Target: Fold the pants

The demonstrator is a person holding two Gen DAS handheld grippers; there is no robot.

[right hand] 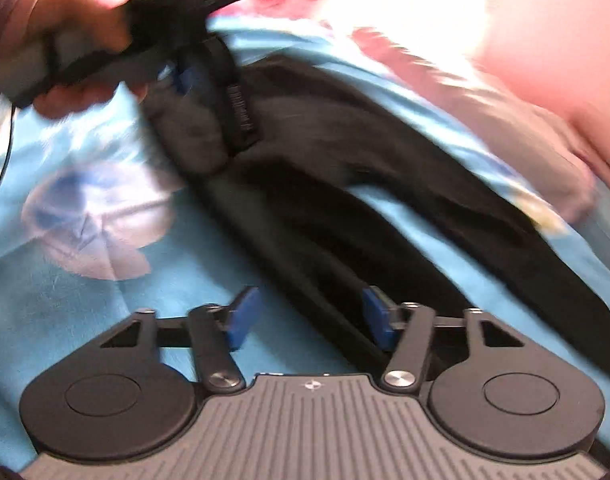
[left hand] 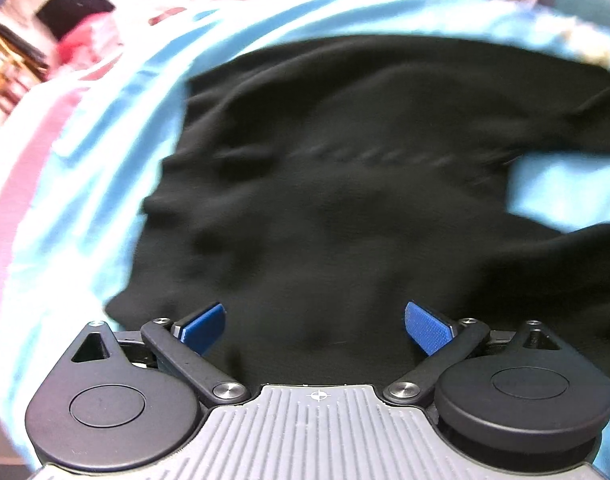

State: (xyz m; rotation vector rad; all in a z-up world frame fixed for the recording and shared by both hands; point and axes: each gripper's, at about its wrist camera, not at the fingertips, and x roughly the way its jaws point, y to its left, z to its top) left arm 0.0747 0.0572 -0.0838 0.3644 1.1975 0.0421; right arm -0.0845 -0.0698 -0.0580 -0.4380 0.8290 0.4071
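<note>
ribbed grey housing and two black discs along the bottom edge, then the left gripper (left hand: pixel 315 326) spread wide with nothing between its blue pads (left hand: pixel 429 328), hovering low over the black pants (left hand: pixel 345 200). filling the centre of the left wrist view, rumpled, on a light blue sheet (left hand: pixel 105 140) that curves round the left and top of the frame. much motion blur, so seams and hems hard to read.

same story in the right wrist view: right gripper (right hand: pixel 311 318) gaping, holding nothing, straddling the near end of a long dark strip of pants (right hand: pixel 305 208) running from upper left toward lower right. upper left of that frame: a hand (right hand: pixel 53 20) round the other tool, whose blue tips sit at the bunched waistband (right hand: pixel 241 112) (contact there too blurred to call).

judged as the reach before a grasp. best done by slowing down, pinching a single edge at each end rather than a bunched wad, taking cloth only and not the sheet, then lifting both ends evenly to keep the fold line straight.
</note>
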